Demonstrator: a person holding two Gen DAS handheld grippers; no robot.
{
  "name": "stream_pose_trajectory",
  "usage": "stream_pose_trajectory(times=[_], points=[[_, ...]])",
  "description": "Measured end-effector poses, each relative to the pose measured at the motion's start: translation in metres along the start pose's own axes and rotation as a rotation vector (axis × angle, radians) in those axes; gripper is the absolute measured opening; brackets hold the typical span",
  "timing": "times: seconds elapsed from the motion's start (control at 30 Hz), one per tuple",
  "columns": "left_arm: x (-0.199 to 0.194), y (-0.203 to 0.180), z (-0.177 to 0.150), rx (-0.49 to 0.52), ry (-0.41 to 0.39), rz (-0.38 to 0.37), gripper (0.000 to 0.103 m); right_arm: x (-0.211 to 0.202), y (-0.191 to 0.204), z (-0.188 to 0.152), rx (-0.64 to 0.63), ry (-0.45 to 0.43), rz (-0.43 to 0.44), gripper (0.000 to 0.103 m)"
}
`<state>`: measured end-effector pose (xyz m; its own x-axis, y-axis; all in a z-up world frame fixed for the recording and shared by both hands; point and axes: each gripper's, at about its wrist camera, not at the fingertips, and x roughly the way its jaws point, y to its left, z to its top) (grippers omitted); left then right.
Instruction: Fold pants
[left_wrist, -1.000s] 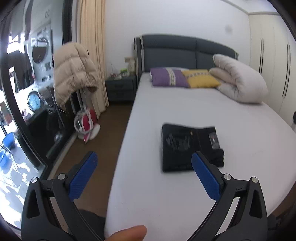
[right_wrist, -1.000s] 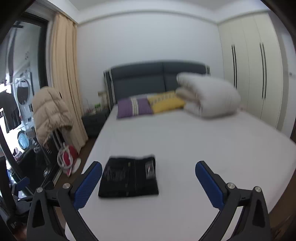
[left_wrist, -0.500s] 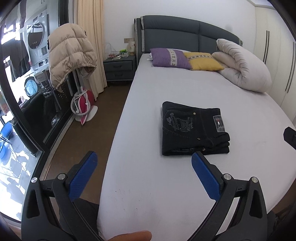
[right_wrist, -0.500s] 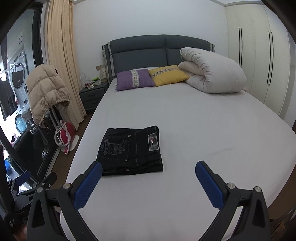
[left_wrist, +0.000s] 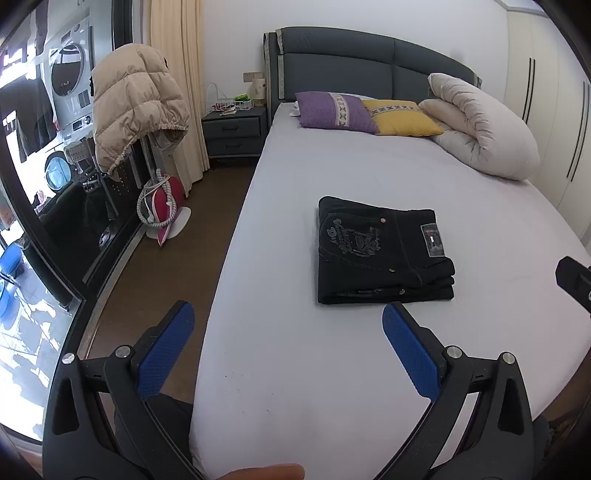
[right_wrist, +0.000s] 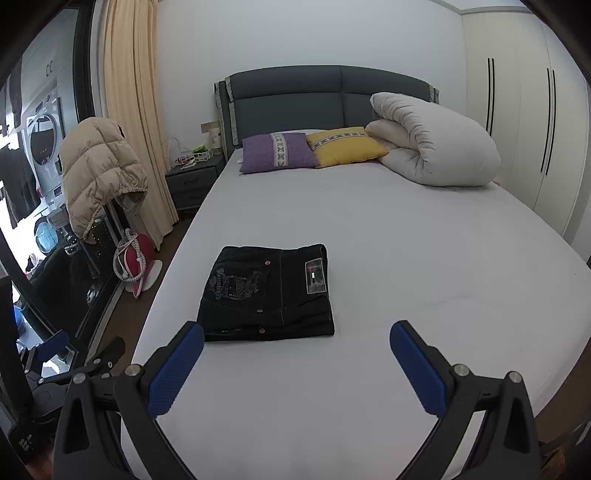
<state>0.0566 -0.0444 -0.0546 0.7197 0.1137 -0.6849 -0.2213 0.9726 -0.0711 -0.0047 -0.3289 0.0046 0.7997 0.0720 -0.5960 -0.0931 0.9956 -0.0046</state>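
Note:
Black pants (left_wrist: 380, 251) lie folded into a compact rectangle on the white bed (left_wrist: 332, 369), pocket embroidery and waist label facing up. The same folded pants (right_wrist: 269, 291) show in the right wrist view, left of centre. My left gripper (left_wrist: 288, 325) hangs open above the bed's near left edge, short of the pants, nothing between its blue pads. My right gripper (right_wrist: 295, 343) is also open and empty, hovering near the bed's front, with the pants just beyond its left finger (right_wrist: 173, 369). Neither gripper touches the fabric.
A purple pillow (right_wrist: 277, 151), a yellow pillow (right_wrist: 343, 146) and a rolled white duvet (right_wrist: 436, 144) lie at the headboard. A nightstand (left_wrist: 234, 131), a beige puffer jacket on a rack (left_wrist: 133, 107) and a red bag (left_wrist: 162, 199) stand on the brown floor left of the bed.
Both grippers have steadied and tilted down over the last second, so the bed and folded pants sit larger and sharper in view. The pants have not moved.

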Motion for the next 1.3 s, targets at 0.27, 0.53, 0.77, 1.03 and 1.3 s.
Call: stream_pose_trajectory(times=[0.27, 0.53, 0.77, 1.03, 1.3], points=[[0.0, 0.0, 0.0, 0.0, 0.005, -0.003, 0.103, -0.001, 0.001, -0.001, -0.01, 0.006, 0.0, 0.103], [-0.001, -0.004, -0.003, -0.009, 0.011, -0.003, 0.103, -0.001, 0.001, -0.002, -0.009, 0.009, 0.0, 0.103], [0.001, -0.006, -0.006, -0.015, 0.022, -0.002, 0.103, 0.001, -0.001, -0.009, -0.012, 0.02, 0.001, 0.103], [0.002, -0.006, -0.007, -0.018, 0.026, -0.001, 0.103, 0.002, -0.001, -0.011, -0.01, 0.026, 0.002, 0.103], [0.002, -0.006, -0.008, -0.019, 0.026, 0.0, 0.103, 0.002, -0.003, -0.012, -0.01, 0.031, 0.003, 0.103]])
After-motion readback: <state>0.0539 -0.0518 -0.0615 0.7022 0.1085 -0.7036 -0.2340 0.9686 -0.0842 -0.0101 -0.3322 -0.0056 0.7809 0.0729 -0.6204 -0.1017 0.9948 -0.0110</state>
